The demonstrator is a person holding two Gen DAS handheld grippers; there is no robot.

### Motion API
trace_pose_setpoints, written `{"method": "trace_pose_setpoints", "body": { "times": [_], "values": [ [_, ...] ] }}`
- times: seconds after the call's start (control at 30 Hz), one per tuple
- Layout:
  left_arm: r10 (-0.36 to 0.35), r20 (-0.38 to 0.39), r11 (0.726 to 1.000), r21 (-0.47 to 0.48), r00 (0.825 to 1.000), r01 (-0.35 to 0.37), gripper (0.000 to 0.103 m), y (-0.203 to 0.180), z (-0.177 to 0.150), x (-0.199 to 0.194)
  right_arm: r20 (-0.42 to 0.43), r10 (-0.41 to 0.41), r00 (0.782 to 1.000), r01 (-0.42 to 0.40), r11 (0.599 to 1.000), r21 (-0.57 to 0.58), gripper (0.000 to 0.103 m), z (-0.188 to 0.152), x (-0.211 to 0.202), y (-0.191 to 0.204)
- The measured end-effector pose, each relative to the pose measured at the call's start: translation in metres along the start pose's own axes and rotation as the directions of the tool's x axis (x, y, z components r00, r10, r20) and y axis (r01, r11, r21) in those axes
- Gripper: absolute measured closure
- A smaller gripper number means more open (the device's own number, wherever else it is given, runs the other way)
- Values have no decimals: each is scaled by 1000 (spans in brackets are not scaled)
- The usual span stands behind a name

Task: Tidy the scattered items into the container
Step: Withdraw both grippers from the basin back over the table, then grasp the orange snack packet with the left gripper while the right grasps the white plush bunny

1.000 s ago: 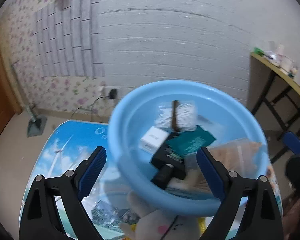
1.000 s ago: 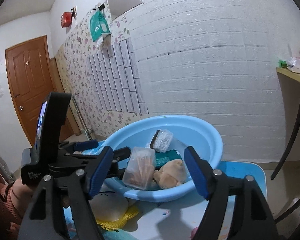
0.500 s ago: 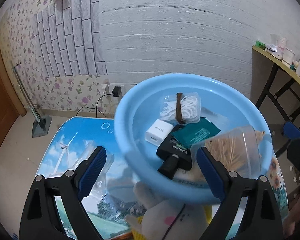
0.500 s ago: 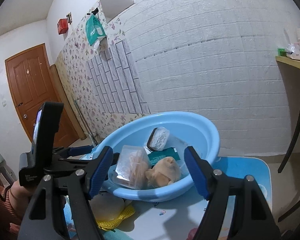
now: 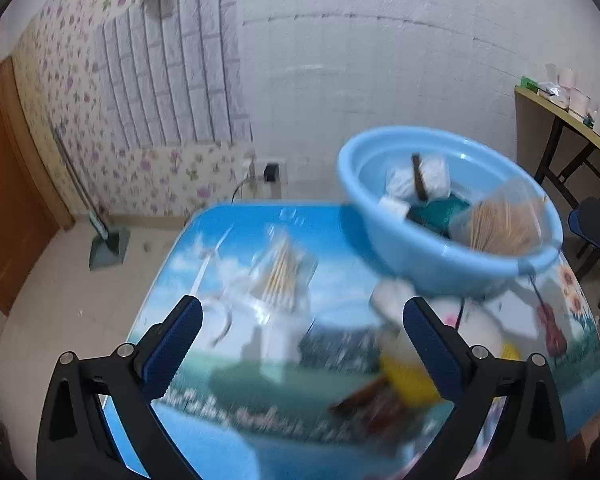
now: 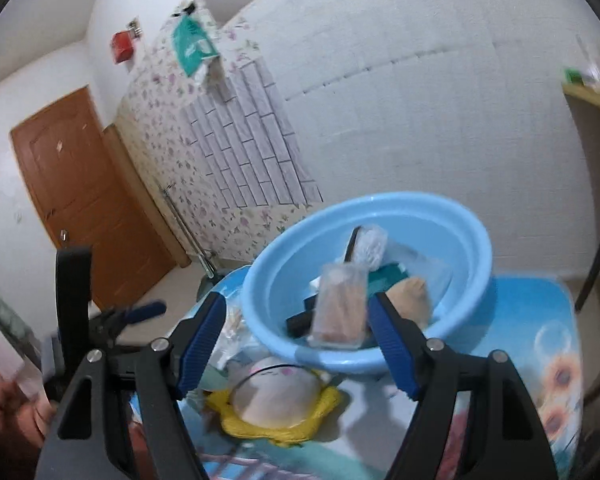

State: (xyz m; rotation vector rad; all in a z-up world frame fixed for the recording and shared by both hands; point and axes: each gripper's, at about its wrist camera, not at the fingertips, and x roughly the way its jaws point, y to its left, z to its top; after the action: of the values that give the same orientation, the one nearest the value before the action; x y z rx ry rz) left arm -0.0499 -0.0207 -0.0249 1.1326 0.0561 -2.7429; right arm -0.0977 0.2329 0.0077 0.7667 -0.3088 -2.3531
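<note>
Clear crinkly bag (image 5: 278,276) mid-frame: light, slippery, sticks fragile | pinch its edge | your left gripper (image 5: 300,342) jaws just widened, empty | right gripper (image 6: 296,338) jaws apart, empty

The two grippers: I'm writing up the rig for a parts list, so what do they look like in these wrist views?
Both look alike. The left gripper has black angular arms with triangular cutouts and silver round bolts, ending in blue ribbed pads. The right gripper has the same black arms, silver bolts and blue ribbed pads. From the right wrist view, the left gripper's body carries an upright black slab. No cables show.
</note>
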Motion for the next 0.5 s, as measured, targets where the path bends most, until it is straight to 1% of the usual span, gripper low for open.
{"method": "trace_pose_setpoints", "body": {
  "times": [0.03, 0.1, 0.17, 0.23, 0.27, 0.33, 0.4, 0.5],
  "values": [
    [-14, -10, 1000, -9, 1000, 14, 2, 7, -5, -2, -6, -17, 1000, 17, 1000, -6, 29, -3, 1, 5],
    [-21, -18, 1000, -14, 1000, 20, 2, 18, -14, -4, -23, -64, 998, 63, 997, -38, 29, -13, 4, 18],
    [-36, -28, 999, -16, 999, 36, 2, 27, -22, -3, -47, -83, 995, 82, 996, -24, 30, -22, 9, 27],
    [-83, -43, 996, -26, 996, 82, 2, 35, -30, -3, -71, -80, 994, 80, 997, -7, 30, -33, 12, 31],
    [-102, -48, 995, -23, 994, 101, 2, 38, -32, -3, -76, -87, 993, 86, 996, -14, 32, -38, 14, 35],
    [-113, -49, 994, -1, 992, 114, 2, 40, -39, -3, -72, -122, 990, 119, 992, -46, 34, -49, 14, 42],
    [-119, -49, 993, 17, 992, 120, 2, 42, -45, -3, -89, -143, 986, 139, 989, -51, 35, -58, 14, 43],
    [-155, -46, 988, 13, 987, 156, 2, 46, -54, -3, -119, -164, 979, 161, 986, -35, 36, -69, 14, 40]
  ]
}}
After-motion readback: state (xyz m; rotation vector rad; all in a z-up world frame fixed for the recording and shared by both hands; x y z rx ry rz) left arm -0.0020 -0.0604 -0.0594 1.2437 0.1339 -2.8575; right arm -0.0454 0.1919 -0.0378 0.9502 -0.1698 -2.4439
